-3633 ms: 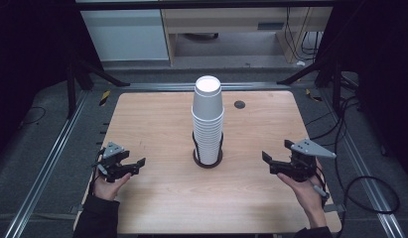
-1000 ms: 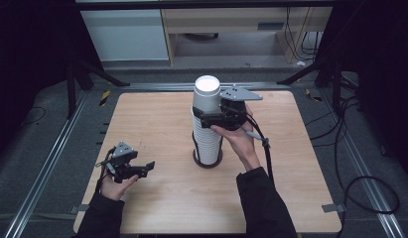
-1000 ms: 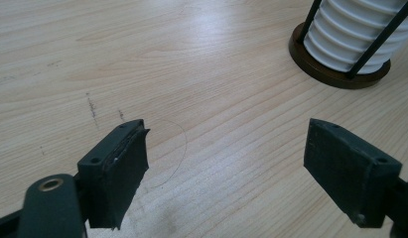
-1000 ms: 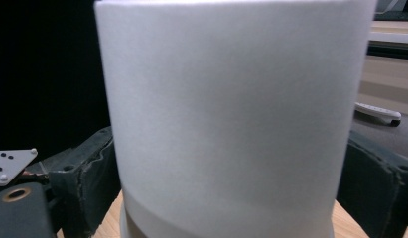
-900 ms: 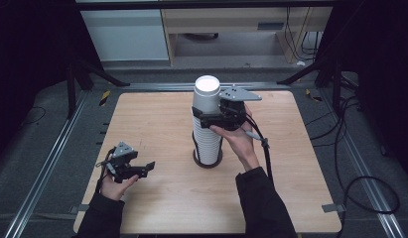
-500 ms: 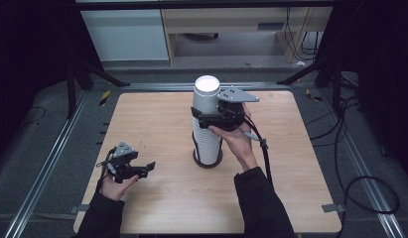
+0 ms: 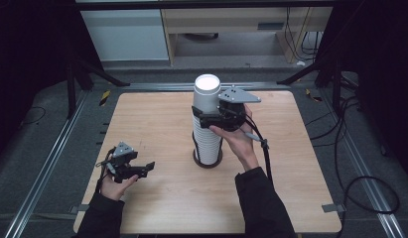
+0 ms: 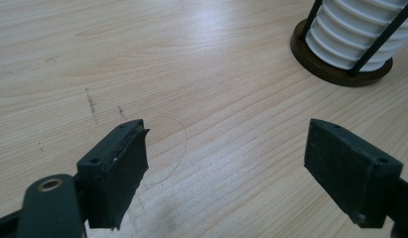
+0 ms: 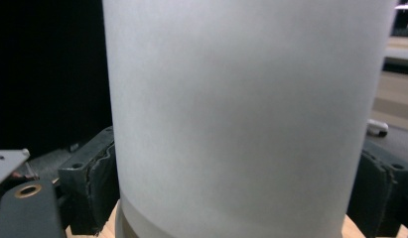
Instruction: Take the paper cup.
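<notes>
My right gripper (image 7: 207, 120) is up at the top of the cup stack (image 7: 206, 130), its two jaws standing on either side of the top cup (image 9: 251, 119); in the right gripper view the pads flank the white wall closely, but I cannot tell whether they press on it or merely bracket it. I come in level from the side, just under the rim, because that is where one cup can be gripped apart from the others nested below. The stack stands upright near the middle of the table (image 7: 157, 114), seated in a dark round base (image 8: 335, 69) with thin black rods rising along its sides, which I judge keep the column from tipping when the top cup is lifted off. My left gripper (image 7: 142, 171) rests low near the table's front left part, well apart from the stack, jaws wide apart with nothing between them; the left gripper view shows bare wood between the pads. It waits there, I think, ready to take or steady a cup.
</notes>
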`<state>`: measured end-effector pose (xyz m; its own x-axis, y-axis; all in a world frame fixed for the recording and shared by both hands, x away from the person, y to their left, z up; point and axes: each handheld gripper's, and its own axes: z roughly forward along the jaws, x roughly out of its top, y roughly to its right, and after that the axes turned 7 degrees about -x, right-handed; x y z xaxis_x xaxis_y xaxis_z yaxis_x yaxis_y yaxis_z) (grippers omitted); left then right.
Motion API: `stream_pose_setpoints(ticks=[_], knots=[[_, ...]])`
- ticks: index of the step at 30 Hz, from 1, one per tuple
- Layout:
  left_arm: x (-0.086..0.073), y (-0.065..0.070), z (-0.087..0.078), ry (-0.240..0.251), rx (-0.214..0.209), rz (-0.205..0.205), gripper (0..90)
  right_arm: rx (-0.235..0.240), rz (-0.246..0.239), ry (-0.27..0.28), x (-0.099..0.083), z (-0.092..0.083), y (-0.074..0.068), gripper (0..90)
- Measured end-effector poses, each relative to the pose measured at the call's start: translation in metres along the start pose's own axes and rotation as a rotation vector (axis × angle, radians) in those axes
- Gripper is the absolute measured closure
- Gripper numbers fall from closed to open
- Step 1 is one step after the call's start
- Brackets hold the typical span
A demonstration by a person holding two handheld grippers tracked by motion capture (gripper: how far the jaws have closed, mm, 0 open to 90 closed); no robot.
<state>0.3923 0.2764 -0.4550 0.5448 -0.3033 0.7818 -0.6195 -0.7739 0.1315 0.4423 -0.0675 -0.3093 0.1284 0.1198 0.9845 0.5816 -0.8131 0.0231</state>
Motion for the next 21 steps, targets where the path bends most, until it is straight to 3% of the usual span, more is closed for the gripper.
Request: stream_pose_setpoints(ticks=[21], knots=[[0.0,0.0,-0.001,0.003,0.0,-0.004,16.3,0.014,-0.002,0.048,0.026,-0.009,-0.001,12.8]])
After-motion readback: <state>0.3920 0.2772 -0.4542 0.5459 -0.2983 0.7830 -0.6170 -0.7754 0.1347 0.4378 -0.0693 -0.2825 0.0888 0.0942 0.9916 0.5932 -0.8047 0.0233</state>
